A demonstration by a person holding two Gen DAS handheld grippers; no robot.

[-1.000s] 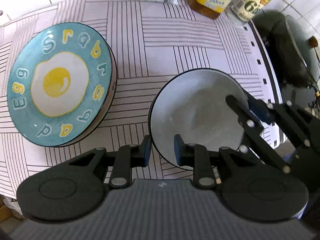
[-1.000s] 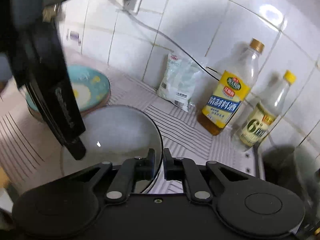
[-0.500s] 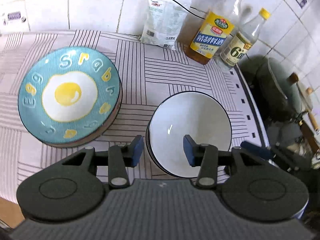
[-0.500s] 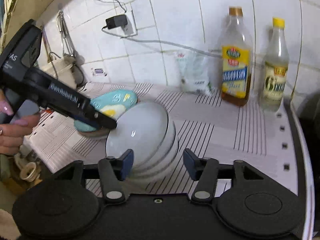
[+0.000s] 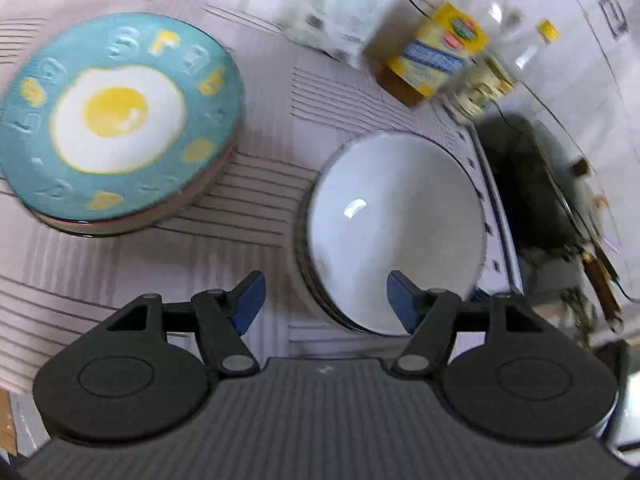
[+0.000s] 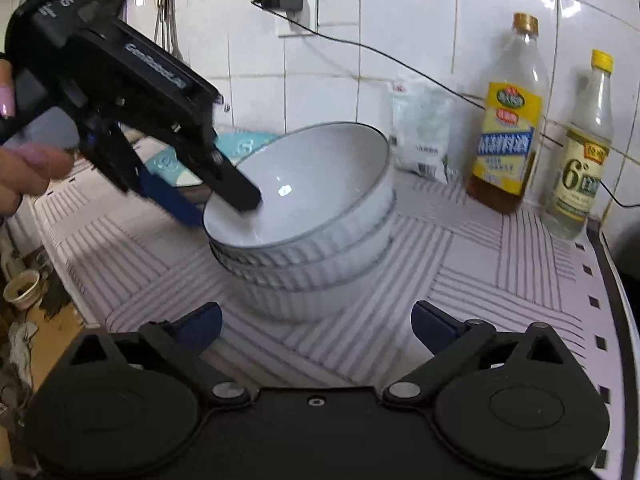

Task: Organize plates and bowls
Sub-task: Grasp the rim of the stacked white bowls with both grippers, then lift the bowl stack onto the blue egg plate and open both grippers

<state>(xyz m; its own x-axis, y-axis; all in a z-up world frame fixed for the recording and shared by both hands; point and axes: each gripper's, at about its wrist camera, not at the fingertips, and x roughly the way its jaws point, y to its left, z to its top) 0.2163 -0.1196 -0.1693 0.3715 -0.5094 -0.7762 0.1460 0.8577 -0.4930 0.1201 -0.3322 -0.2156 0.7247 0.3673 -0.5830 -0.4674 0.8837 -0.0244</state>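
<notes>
Spreading apart at the bottom of the right wrist view, the right gripper [image 6: 316, 330] has its jaws opening wide, with nothing between them; the white bowl stack [image 6: 308, 240] stands just beyond on the striped mat [image 6: 460, 280]. How many bowls are nested is hard to count, as the ribbed sides blur together. At left centre, the left gripper [image 6: 224, 208] is also opening, one finger over the top bowl's rim, the other outside it; whether either touches is unclear. A hand [image 6: 28, 164] is cut off by the left edge. Behind the stack, the egg plate [image 6: 244, 144] is mostly hidden. In the left wrist view that plate [image 5: 116, 120] lies upper left, smeared by blur; two bottles [image 6: 508, 120] stand upper right.
</notes>
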